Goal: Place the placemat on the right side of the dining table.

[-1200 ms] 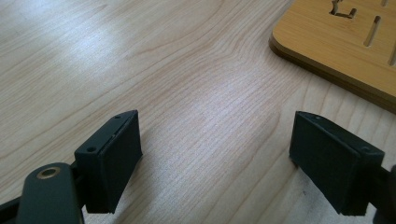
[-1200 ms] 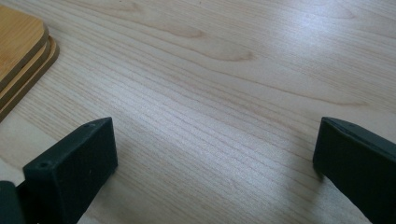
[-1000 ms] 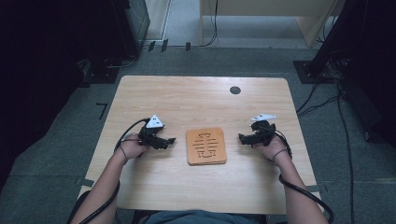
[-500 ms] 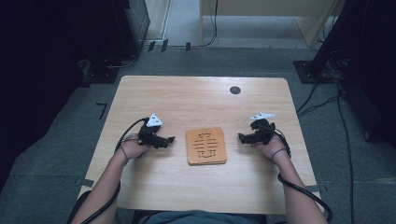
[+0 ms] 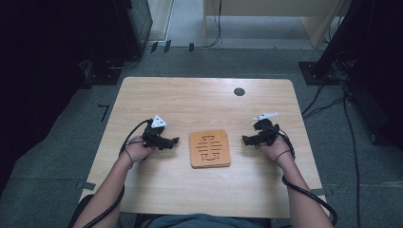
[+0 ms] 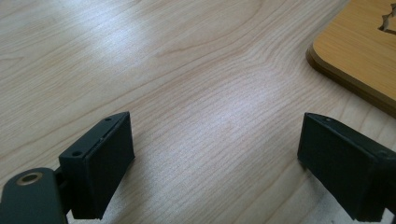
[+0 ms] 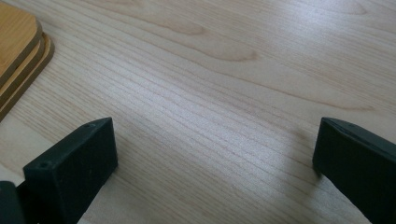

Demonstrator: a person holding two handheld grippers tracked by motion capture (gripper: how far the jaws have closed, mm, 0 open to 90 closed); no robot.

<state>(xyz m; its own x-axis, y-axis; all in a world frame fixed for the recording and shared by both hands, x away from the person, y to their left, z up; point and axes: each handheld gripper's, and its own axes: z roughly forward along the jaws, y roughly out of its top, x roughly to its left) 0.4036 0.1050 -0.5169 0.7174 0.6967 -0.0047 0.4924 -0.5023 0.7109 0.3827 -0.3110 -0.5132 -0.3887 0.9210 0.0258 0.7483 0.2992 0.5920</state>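
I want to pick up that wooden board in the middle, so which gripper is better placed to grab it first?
Left, narrowly. The left gripper sits slightly nearer the wooden board than the right gripper. Both are open, aimed at its edges.

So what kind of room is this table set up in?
Probably a lab or workshop recording station, not a home. A plain wooden table stands on grey carpet, cables trail across the floor by dark equipment stands, and a person holds the left gripper and right gripper beside a wooden board.

Light wooden table [image 5: 199, 190] carries 1 carved wooden board [image 5: 210, 148], lying flat.
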